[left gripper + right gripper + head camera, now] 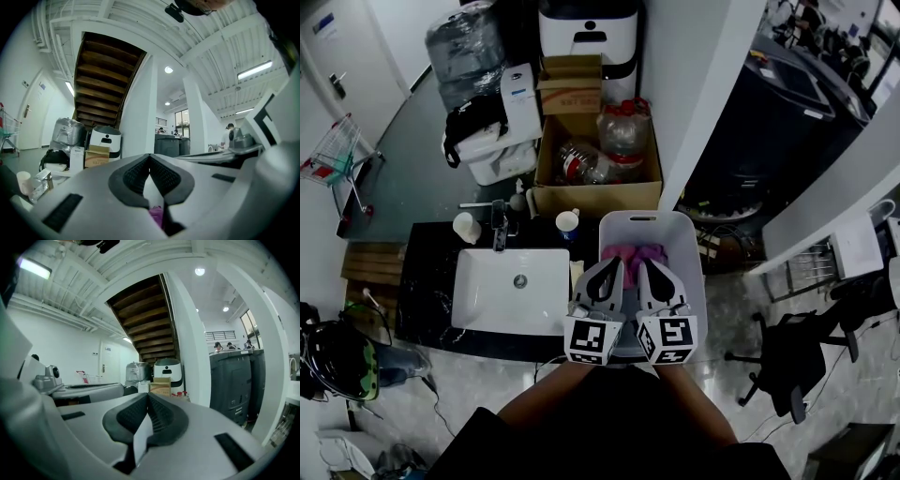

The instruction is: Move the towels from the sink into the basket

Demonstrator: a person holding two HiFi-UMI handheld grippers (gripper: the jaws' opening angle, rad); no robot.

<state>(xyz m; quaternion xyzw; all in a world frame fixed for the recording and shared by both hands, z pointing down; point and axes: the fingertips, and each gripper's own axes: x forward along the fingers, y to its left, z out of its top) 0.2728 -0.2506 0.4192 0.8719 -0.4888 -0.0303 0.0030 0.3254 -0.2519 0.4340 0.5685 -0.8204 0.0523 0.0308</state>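
The white sink is set in a black counter and holds no towel that I can see. To its right stands the white basket with pink and purple towels lying inside. Both grippers hover side by side over the basket's near half. My left gripper is shut, its pads meeting at the tip; a bit of pink towel shows below through the gap behind them. My right gripper is shut as well, with nothing between its pads.
A faucet and two paper cups stand behind the sink. A cardboard box of plastic bottles sits beyond the basket. A white wall runs along the right, with an office chair past it.
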